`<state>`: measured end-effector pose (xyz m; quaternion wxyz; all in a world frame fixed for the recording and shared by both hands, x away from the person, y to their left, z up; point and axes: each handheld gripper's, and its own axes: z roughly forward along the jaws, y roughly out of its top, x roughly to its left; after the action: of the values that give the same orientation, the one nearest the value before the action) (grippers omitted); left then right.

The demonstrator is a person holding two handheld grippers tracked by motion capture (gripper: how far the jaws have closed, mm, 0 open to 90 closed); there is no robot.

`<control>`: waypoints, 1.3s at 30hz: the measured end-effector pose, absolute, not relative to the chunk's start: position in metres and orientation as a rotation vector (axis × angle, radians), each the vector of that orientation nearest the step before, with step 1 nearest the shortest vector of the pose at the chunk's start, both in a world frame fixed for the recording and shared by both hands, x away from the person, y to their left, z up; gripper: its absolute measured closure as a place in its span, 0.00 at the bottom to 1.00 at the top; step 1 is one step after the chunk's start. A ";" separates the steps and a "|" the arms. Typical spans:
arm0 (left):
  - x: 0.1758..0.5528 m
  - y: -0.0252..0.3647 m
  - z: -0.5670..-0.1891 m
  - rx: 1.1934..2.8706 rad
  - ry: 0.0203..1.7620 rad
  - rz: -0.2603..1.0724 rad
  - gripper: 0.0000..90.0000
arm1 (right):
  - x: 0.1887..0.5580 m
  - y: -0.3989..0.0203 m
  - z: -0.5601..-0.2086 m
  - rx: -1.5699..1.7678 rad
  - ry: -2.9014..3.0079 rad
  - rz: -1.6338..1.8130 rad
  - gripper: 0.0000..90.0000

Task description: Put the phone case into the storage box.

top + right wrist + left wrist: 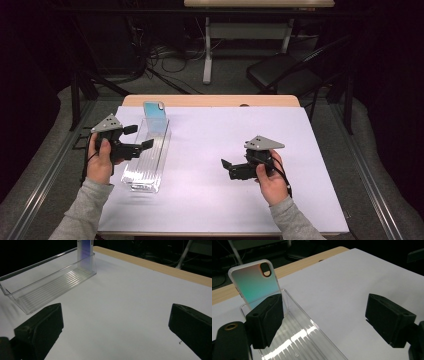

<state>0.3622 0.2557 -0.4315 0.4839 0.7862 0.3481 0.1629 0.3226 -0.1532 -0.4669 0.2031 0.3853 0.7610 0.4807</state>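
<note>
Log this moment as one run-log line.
left gripper: open, over clear tray | right gripper: open, empty | phone case: upright at tray's far end

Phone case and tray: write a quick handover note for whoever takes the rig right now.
Left gripper: open, holding nothing, at the clear tray, one jaw over it.
Right gripper: open, holding nothing, over bare sheet to the tray's right.
Phone case: standing upright in the tray's far end.
Done: case is in the tray.
Left: apparently only pulling both grippers back; nothing else waits on the sheet.
</note>
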 end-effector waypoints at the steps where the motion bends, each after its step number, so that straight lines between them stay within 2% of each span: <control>1: 0.362 0.256 -0.432 1.914 0.847 0.398 0.17 | 0.321 -0.155 -0.466 1.074 2.128 1.336 0.00; 26: 0.320 0.260 -0.445 1.897 0.796 0.351 0.17 | 0.298 -0.195 -0.471 1.064 2.156 1.311 0.00; 39: 0.310 0.268 -0.464 1.891 0.834 0.355 0.17 | 0.282 -0.224 -0.482 1.111 2.095 1.266 0.00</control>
<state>0.3098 0.2677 -0.4638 0.4988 0.7816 0.3448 0.1466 0.2817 -0.2242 -0.4821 0.2245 0.4027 0.7595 0.4590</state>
